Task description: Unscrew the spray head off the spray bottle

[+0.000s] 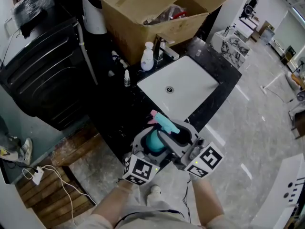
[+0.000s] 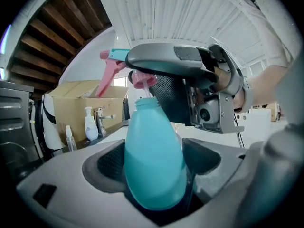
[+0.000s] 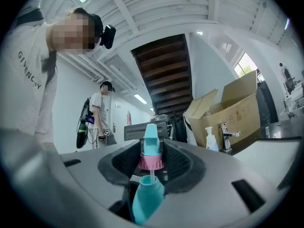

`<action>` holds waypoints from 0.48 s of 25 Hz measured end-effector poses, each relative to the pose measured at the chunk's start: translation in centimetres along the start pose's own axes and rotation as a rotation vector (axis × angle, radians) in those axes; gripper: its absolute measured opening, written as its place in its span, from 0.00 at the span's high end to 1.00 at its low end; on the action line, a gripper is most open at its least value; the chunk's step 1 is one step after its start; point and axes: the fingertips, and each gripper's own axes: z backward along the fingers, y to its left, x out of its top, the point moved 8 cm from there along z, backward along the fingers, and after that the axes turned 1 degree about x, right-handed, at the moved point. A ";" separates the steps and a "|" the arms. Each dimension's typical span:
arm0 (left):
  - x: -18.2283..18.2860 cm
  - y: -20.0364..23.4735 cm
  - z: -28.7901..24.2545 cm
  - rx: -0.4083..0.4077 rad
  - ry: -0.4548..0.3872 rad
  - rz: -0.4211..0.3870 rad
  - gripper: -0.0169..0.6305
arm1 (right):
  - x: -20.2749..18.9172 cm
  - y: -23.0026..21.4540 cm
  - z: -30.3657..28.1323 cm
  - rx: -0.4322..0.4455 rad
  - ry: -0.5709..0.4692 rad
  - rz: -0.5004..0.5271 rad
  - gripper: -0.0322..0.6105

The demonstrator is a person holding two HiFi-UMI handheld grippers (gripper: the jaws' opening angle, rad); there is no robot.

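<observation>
Teal egg-shaped plastic spray bottle [image 2: 152, 137] stands upright in my left gripper [image 2: 156, 159], pads clamped on its belly. It's held in the air in front of me, near the front edge of the black countertop [image 1: 119, 109]. Teal-and-pink trigger spray head [image 3: 151, 148] is in my right gripper [image 3: 152, 161], jaws clenched on the pink collar. The collar is clear of the neck threads, and a thin dip tube runs down into the open neck. My read: unscrewing is done, only the tube needs lifting out.

Handling: the bottle looks light, thin-walled and smooth. It'll likely squash or slip if squeezed hard, so hold it at the widest part. The head looks stiff, so grip the collar, not the trigger.

Views:
- The right gripper view shows the gap and the dip tube, which the head view hides behind the grippers.
- The left gripper view shows the bare threaded neck and the pink trigger hanging off to the side.
- Only the head view shows the whole white sink basin [image 1: 183, 87] and the open cardboard box [image 1: 143, 13] beyond it.
</observation>
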 end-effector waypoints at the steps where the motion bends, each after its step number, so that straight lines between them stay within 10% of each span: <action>1: 0.0 0.0 0.0 -0.002 -0.001 0.001 0.39 | 0.2 0.0 0.0 -0.001 -0.009 -0.001 0.71; 12: 0.1 -0.3 1.2 -0.028 -0.030 -0.005 0.39 | 2.2 -0.2 0.4 -0.007 -0.081 -0.018 0.71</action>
